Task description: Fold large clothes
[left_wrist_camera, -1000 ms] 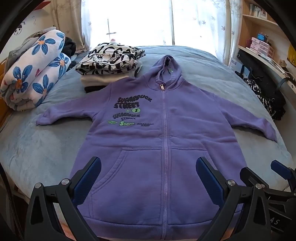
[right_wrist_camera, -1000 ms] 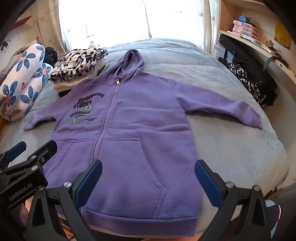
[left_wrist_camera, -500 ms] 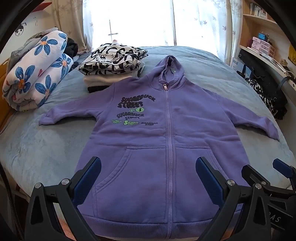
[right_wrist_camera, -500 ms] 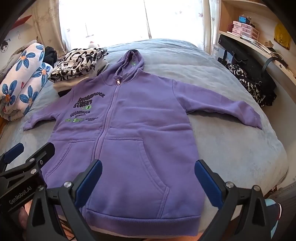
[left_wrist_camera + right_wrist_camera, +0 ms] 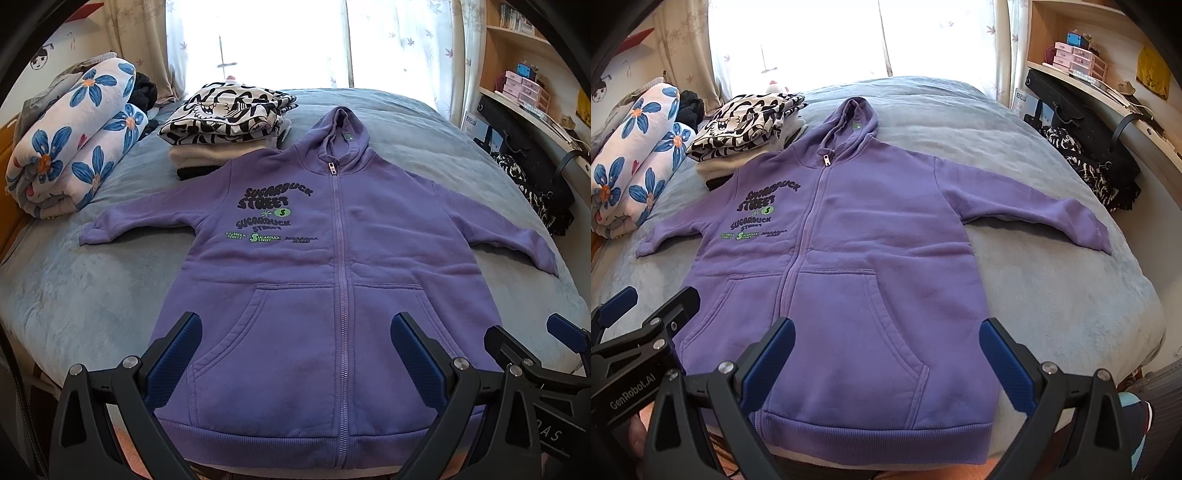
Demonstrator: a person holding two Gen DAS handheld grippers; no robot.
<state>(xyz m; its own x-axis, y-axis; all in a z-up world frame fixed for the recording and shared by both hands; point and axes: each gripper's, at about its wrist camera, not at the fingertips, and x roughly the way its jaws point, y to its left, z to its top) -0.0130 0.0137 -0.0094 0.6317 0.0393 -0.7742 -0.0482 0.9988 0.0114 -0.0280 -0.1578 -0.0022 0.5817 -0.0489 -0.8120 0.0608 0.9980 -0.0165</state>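
**Hoodie laid flat, no fold made yet**

Left wrist view: purple hoodie [image 5: 343, 280] lies face up on the grey-blue bed [image 5: 85, 295], zipped, hood twd the window, both sleeves spread out to the sides, hem at the near edge of the bed. No part of it is turned over, so folding proper looks not started; spreading/flattening seems done. Left gripper [image 5: 293, 350] hovers above the pocket area w/ jaws spread wide, nothing between them, and I can't tell if it touches the cloth. The right gripper's tip pokes in at lower right. Behind the hoodie's left shoulder sits a stack of folded clothes [image 5: 229, 122], black-and-white print on top, prob. items already finished. A rolled floral quilt [image 5: 74, 147] lies further left.

Right wrist view: same hoodie [image 5: 842, 258], seen more from its right side; right sleeve [image 5: 1045, 218] stretches out flat over the bed. Right gripper [image 5: 886, 354] is over the hem/pocket zone, jaws wide apart, empty. Left gripper [image 5: 631, 321] shows at lower left.

Left to do, as I judge: sleeves in, sides in, hood down, body folded up, then onto the stack.
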